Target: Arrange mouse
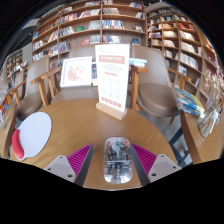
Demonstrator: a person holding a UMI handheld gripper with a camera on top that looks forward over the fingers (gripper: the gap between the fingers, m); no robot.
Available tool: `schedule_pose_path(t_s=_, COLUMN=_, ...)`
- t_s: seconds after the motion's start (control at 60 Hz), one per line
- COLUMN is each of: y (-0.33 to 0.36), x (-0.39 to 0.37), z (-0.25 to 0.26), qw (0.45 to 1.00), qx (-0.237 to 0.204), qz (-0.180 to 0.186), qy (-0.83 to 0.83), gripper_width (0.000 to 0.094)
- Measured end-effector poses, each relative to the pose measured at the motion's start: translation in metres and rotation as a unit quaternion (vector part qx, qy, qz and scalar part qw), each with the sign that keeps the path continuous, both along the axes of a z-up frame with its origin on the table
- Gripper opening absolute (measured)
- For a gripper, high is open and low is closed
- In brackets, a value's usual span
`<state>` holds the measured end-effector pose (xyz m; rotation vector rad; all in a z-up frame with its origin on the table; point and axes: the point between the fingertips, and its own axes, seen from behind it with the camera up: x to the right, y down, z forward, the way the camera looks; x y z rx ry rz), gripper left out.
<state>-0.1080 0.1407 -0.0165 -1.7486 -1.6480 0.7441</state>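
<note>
A clear, see-through mouse lies on the round wooden table, its inner parts showing through the shell. It stands between the two fingers of my gripper, with a gap of bare table at either side. The pink pads flank it left and right without touching it. The gripper is open.
A round white pad with a red thing at its edge lies on the table to the left. A standing white sign rises at the table's far side. Chairs and bookshelves stand beyond; books lie at the right.
</note>
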Motion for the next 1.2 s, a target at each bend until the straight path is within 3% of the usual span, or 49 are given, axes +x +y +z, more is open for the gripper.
schedule_pose_path(t_s=0.117, y=-0.004, x=-0.003, z=0.000, qw=1.000, qx=0.001, qz=0.007, qy=0.003, gripper_width=0.0647)
schedule_pose_path(t_s=0.15, y=-0.004, x=-0.003, z=0.000, qw=1.000, qx=0.005, qz=0.009, qy=0.005, gripper_width=0.0569)
schedule_pose_path(t_s=0.167, y=-0.005, x=-0.004, z=0.000, qw=1.000, qx=0.007, qz=0.012, qy=0.005, gripper_width=0.0475)
schedule_pose_path(t_s=0.267, y=-0.007, x=0.000, z=0.011, qw=1.000, qx=0.017, qz=0.008, qy=-0.003, gripper_width=0.0425)
schedule_pose_path(t_s=0.467, y=-0.093, x=-0.022, z=0.094, qw=0.998, qx=0.005, qz=0.048, qy=0.051, gripper_width=0.0424)
schedule_pose_path(t_s=0.567, y=-0.161, x=-0.039, z=0.108, qw=0.995, qx=0.004, qz=0.079, qy=0.056, gripper_width=0.0425)
schedule_pose_path(t_s=0.867, y=-0.304, x=-0.064, z=0.042, qw=0.990, qx=0.004, qz=0.137, qy=0.018, gripper_width=0.0434)
schedule_pose_path(t_s=1.05, y=-0.315, x=-0.062, z=0.006, qw=0.993, qx=-0.003, qz=0.118, qy=-0.005, gripper_width=0.0453)
schedule_pose_path(t_s=1.2, y=-0.313, x=-0.064, z=0.006, qw=0.994, qx=0.001, qz=0.105, qy=0.003, gripper_width=0.0503)
